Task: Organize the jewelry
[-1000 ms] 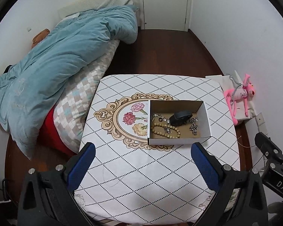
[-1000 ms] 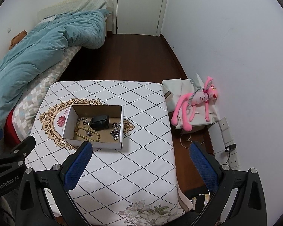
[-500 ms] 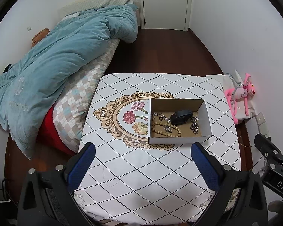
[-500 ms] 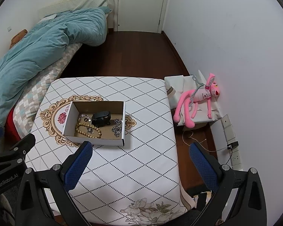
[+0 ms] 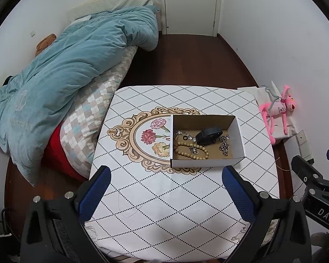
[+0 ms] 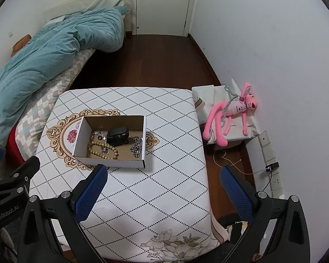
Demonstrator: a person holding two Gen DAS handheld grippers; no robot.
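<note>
A white cardboard box [image 5: 236,129] [image 6: 81,135] sits on the table and holds jewelry. Inside lie a wooden bead bracelet [image 5: 189,150] [image 6: 103,150], a black watch [image 5: 208,134] [image 6: 118,135], silver chains [image 5: 224,145] [image 6: 137,145] and small silver pieces [image 5: 183,134]. My left gripper [image 5: 165,188] is open and empty, high above the table's near edge. My right gripper [image 6: 163,188] is open and empty, high above the table's near right part. Each gripper shows at the edge of the other's view.
The table [image 5: 164,201] [image 6: 160,186] has a white diamond-patterned cloth with a floral medallion. A bed with a teal duvet [image 5: 76,65] stands to the left. A pink plush toy [image 6: 232,111] lies on a bag right of the table. Dark wood floor and a door lie beyond.
Both grippers have risen and pulled back slightly, so the table and box look a little smaller and farther. Both stay open and empty.
</note>
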